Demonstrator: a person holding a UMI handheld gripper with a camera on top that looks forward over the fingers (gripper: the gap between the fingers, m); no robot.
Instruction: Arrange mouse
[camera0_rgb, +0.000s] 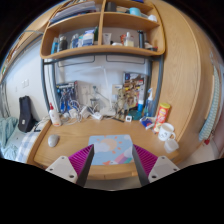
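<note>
A grey mouse (53, 140) lies on the wooden desk (150, 135), to the left of a colourful mouse mat (111, 150). My gripper (112, 160) hovers over the near edge of the desk with its fingers open and nothing between them. The mat shows between and just ahead of the magenta pads (82, 158). The mouse is well off to the left of the left finger, apart from it.
The back of the desk is crowded with bottles, cups and small items (130, 105). A white object (167, 133) sits at the right. A shelf unit (100, 40) with more items hangs above. A dark bag (25, 108) stands at the left.
</note>
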